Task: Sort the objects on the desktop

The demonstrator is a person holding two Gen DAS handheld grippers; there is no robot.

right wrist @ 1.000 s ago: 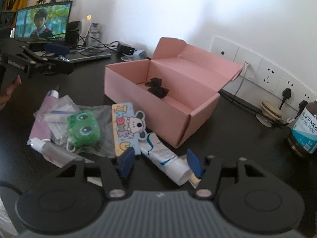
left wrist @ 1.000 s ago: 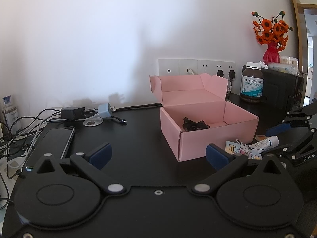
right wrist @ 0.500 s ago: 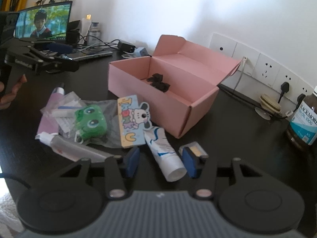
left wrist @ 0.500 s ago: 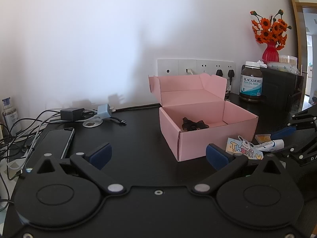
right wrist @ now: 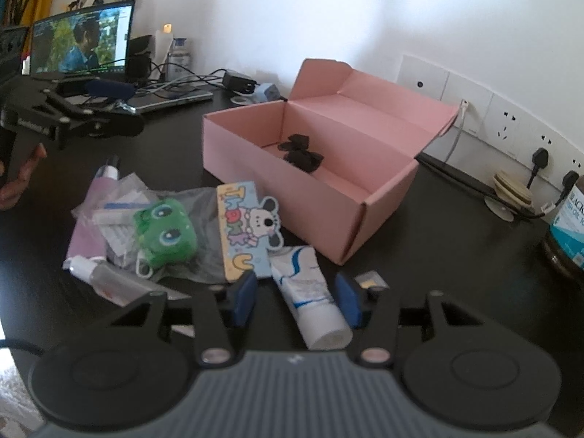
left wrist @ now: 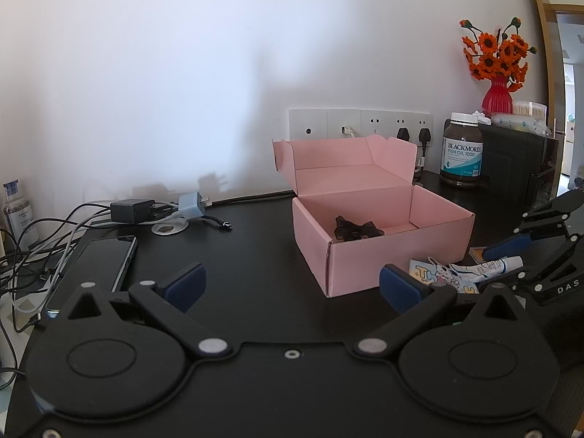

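Note:
A pink cardboard box (left wrist: 365,255) (right wrist: 277,168) stands open on the black desk with a black bow-like item (left wrist: 356,231) (right wrist: 301,153) inside. In front of it lie a white-and-blue tube (right wrist: 310,292) (left wrist: 492,266), a "Thank U" card (right wrist: 244,233), a green frog plush (right wrist: 164,233) and a plastic bag with a purple tube (right wrist: 87,226). My right gripper (right wrist: 295,297) is low over the white tube, which lies between its jaws. A gap shows at the left pad, so it is open. My left gripper (left wrist: 292,286) (right wrist: 124,107) stands wide open and empty, left of the box.
A phone (left wrist: 95,266), chargers and tangled cables (left wrist: 133,210) lie at the desk's left. A fish oil bottle (left wrist: 461,153) and a red vase of flowers (left wrist: 496,96) stand right of the box. A laptop (right wrist: 80,40) plays video at the far end. A hand (right wrist: 22,175) holds the left gripper.
The right gripper's jaws have narrowed around the white tube and the gripper has drawn back a little. The left gripper has kept still.

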